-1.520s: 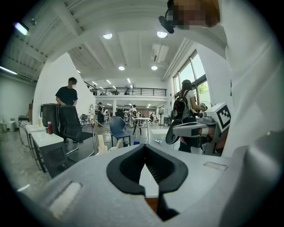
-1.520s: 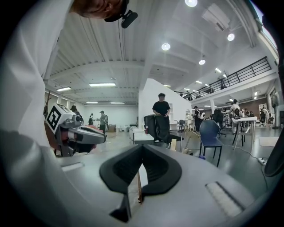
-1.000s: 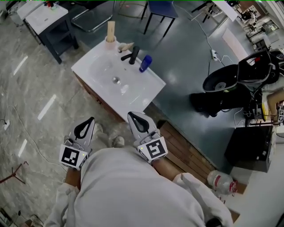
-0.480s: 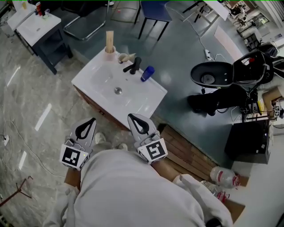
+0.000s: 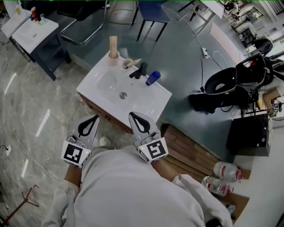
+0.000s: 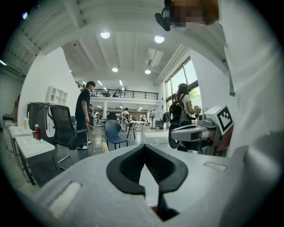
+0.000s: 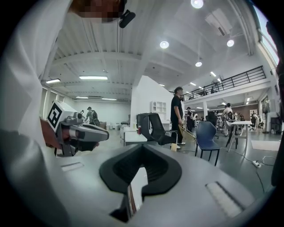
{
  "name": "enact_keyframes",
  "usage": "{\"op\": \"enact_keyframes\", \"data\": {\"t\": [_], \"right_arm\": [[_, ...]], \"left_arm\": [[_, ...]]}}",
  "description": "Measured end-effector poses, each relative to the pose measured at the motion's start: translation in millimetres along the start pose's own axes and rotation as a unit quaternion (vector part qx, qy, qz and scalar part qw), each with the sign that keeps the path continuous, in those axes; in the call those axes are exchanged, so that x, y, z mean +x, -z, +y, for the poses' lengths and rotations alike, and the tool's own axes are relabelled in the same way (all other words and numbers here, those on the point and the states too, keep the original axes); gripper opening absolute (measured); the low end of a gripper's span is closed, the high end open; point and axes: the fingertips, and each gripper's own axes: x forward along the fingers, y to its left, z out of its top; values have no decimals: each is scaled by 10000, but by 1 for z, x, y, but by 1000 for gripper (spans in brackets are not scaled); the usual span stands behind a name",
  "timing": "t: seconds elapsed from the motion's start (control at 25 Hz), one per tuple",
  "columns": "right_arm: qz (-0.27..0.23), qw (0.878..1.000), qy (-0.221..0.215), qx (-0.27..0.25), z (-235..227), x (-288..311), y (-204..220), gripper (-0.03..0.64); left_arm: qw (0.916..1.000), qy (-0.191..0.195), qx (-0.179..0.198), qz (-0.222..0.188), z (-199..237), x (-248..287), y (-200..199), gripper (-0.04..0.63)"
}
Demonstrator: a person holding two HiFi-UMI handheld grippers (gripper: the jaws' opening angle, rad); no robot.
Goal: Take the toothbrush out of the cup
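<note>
Two hand-held grippers hang side by side in front of a person in a white top, just short of a white washbasin point(image 5: 142, 104) that stands on a grey floor. The left gripper point(image 5: 94, 117) has its jaws pressed together with nothing between them, as its own view confirms point(image 6: 144, 148). The right gripper point(image 5: 132, 114) is likewise closed and empty point(image 7: 143, 147). Both point toward the basin's near edge, and neither touches it.

The toothbrush point(image 5: 113, 46), with a pale wooden handle, stands upright in a pale pink cup point(image 5: 113, 60) at the far left corner of the basin top, well apart from both grippers. Just beside the cup sits a second small cup point(image 5: 127, 63) with a beige item leaning out of it. A black faucet point(image 5: 140, 70) comes next along the back edge, and a blue bottle point(image 5: 153, 78) lies on its side near it. The drain point(image 5: 123, 95) shows in the middle of the bowl.

Beyond the basin stand a blue chair point(image 5: 153, 9) and a small white table point(image 5: 30, 29). Two plastic bottles point(image 5: 224, 171) lie on the floor at the person's right.
</note>
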Motion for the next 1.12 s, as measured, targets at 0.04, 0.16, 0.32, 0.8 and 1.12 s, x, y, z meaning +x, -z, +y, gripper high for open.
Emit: {"op": "enact_keyframes", "data": {"t": [0.04, 0.16, 0.32, 0.8, 1.12], "right_arm": [[13, 10000, 19, -17, 0, 3, -1, 5], [65, 9999, 69, -33, -1, 6, -1, 5], [80, 9999, 139, -44, -9, 11, -1, 5], [37, 10000, 91, 8, -60, 45, 7, 5], [304, 9990, -104, -322, -116, 84, 17, 36]], "left_arm": [[10000, 24, 0, -22, 3, 1, -1, 6], [10000, 71, -42, -20, 9, 5, -1, 8], [9999, 100, -47, -42, 16, 14, -4, 6], [9999, -23, -9, 104, 39, 55, -7, 6], [9998, -192, -18, 99, 55, 96, -13, 7]]}}
